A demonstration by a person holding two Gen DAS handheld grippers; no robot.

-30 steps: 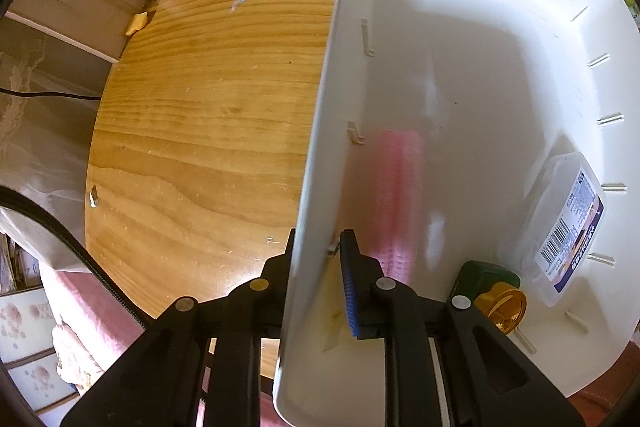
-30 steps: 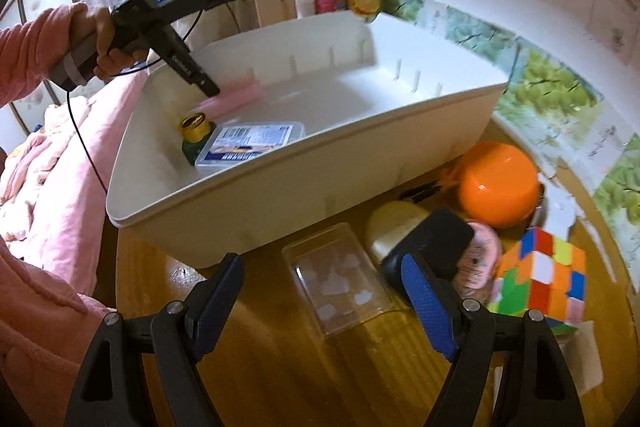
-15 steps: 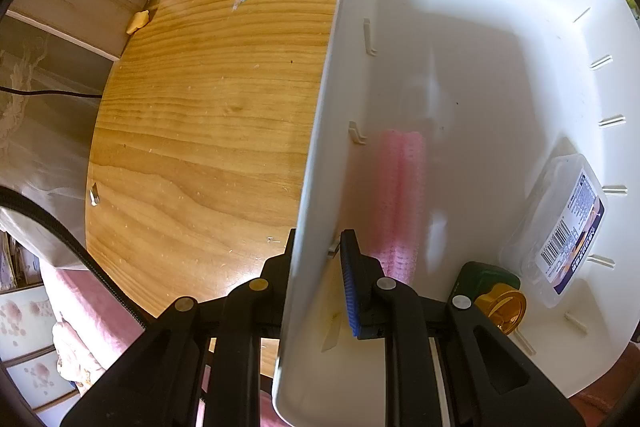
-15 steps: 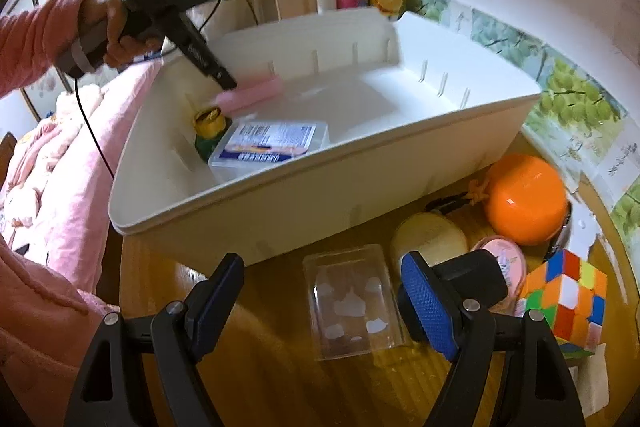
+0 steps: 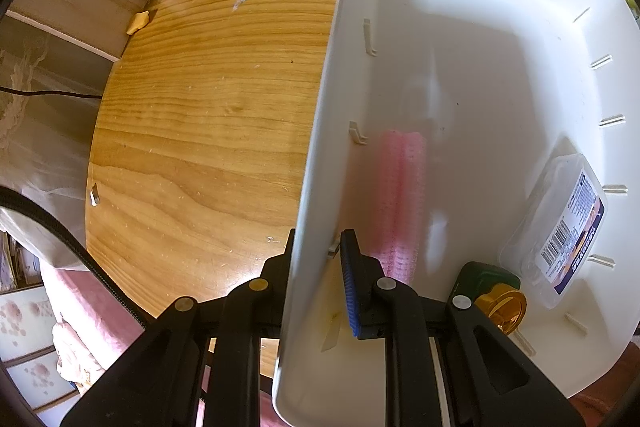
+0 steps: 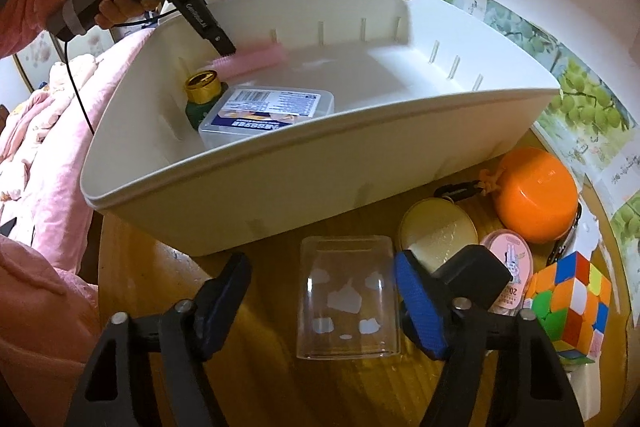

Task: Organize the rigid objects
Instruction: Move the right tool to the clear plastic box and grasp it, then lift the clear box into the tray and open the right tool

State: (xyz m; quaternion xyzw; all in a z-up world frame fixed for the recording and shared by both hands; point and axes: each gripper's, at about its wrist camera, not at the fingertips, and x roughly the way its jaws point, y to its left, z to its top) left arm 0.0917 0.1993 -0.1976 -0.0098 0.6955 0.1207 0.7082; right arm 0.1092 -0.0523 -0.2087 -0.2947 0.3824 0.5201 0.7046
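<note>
Right claw [image 6: 320, 301] lower, closing around clear lid [image 6: 347, 297] (black box [image 6: 474, 277] crowding), left claw [image 5: 316, 281] clamping bin wall [image 5: 320, 187]

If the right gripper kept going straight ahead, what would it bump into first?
Most likely the clear plastic box lying on the wooden table. It sits between the right gripper fingers, whose jaws are closing with gaps still showing. Behind it stands the white bin.

Round wooden table [image 5: 192, 131], pink bedding [image 6: 36, 131], grape-patterned wall covering [image 6: 580, 95] behind
</note>
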